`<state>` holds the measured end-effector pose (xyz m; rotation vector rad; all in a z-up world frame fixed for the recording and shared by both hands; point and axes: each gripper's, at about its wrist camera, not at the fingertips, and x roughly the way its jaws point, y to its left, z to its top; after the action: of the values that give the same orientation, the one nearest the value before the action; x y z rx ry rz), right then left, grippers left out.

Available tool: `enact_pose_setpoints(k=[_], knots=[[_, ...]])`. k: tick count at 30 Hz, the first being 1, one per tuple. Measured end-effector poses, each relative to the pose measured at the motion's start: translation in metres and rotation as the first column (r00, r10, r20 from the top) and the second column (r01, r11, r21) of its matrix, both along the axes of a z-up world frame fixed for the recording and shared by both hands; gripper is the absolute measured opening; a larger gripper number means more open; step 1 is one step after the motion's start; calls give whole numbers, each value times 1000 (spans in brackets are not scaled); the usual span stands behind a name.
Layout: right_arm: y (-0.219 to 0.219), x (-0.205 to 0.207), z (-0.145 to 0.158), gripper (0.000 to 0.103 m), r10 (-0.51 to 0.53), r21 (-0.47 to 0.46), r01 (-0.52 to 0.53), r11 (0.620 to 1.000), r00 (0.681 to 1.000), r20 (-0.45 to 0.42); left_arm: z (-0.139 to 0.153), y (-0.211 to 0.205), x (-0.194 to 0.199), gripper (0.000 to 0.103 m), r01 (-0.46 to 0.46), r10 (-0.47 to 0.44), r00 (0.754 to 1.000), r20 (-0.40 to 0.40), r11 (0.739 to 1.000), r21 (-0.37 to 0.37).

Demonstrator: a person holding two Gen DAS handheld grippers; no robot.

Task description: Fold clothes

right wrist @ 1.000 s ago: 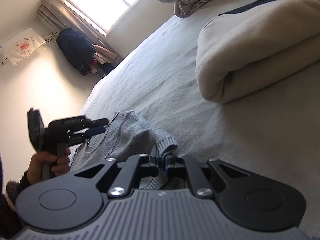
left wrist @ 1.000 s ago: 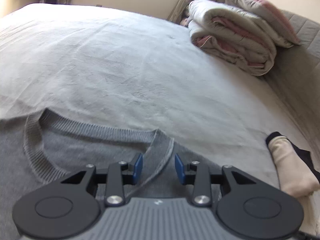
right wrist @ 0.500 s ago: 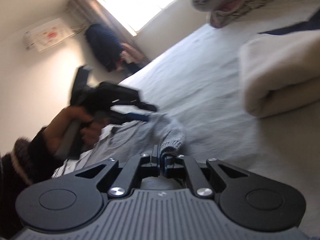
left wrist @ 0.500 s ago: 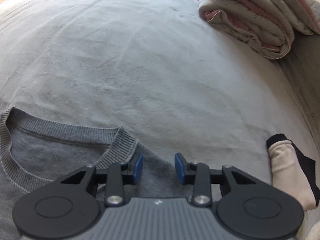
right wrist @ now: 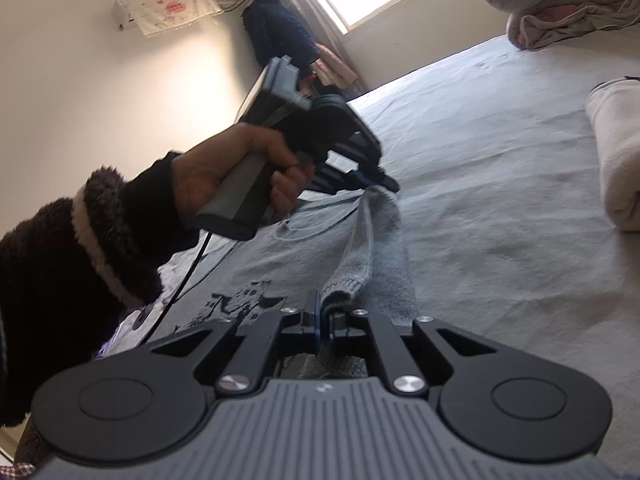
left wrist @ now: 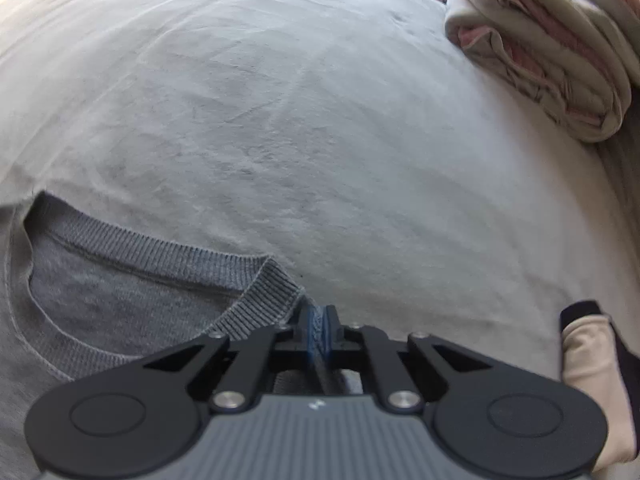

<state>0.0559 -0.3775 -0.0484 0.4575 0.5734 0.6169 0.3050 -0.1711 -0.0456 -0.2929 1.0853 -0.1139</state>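
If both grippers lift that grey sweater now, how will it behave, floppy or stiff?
Probably floppy: the grey sweater already droops between the left gripper and right gripper. Its ribbed collar looks grippy, so slipping seems unlikely.

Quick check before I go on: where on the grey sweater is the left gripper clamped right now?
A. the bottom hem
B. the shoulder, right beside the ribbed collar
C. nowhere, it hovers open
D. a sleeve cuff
B: the left gripper has just closed on the grey sweater at the collar's end.
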Motion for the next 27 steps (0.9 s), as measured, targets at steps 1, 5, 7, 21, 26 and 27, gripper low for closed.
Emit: enact_pose_setpoints(k=[1,5,7,21,26,27], knots=[[-4,-1,1,6,-19,-2,19,1000,1000,4,0,2,-1,4,-10,10,1000,4,1000,-20],[-30,-1,11,5,-150,-2,150,989,988,35,1,10,0,3,-54,58,998,26,991,-126],[-50,3,17,5,-248,-11,248,969,968,39,0,13,1,3,-76,84,996,35,981,-179],[-82,48,-21,7,-423,-145,411,900,904,-57,-27,8,-18,13,18,50,980,195,943,-331],[-95,42,-18,12,-403,-76,397,915,908,-114,-18,4,-49,34,132,-37,956,292,941,-313],[-96,40,-17,14,-399,-73,393,917,908,-126,-17,4,-57,37,157,-60,949,310,942,-298]])
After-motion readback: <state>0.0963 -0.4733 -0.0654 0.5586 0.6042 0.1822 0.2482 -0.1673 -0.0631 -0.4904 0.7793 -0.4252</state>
